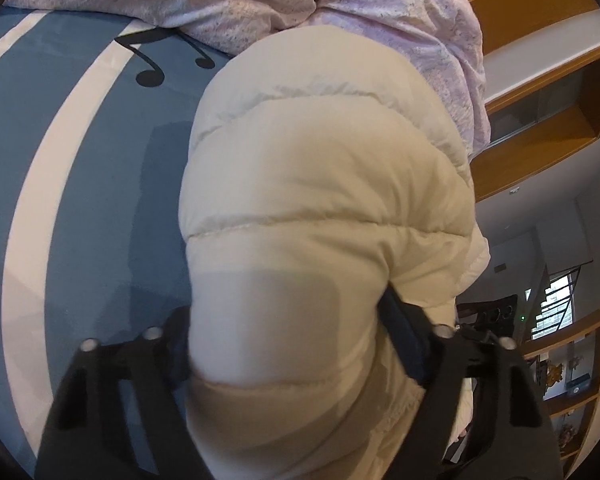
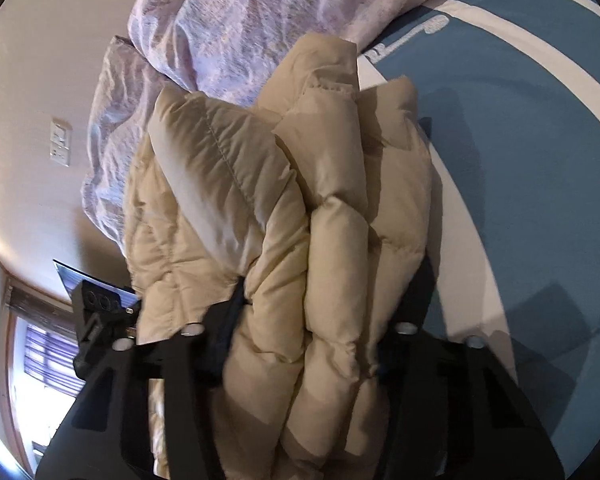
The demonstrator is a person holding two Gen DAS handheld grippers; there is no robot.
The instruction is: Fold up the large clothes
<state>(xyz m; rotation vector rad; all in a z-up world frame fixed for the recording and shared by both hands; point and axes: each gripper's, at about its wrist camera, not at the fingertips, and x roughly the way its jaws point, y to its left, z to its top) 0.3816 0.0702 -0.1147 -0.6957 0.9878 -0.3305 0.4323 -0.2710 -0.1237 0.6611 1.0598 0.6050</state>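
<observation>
Left wrist view shows the left gripper pinching the cream puffer jacket, the right gripper likewise, its bulk extending ahead over the blue bedsheet toward the lilac duvet.

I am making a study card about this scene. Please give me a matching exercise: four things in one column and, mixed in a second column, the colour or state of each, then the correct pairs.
Column one:
1. puffer jacket
2. bed sheet
3. duvet
4. left hand-held gripper

Column two:
A. blue with white stripes
B. closed on bunched padding
C. cream, quilted
D. pale lilac, crumpled

Pairs: 1-C, 2-A, 3-D, 4-B. The right hand-held gripper also clamps the jacket.
</observation>
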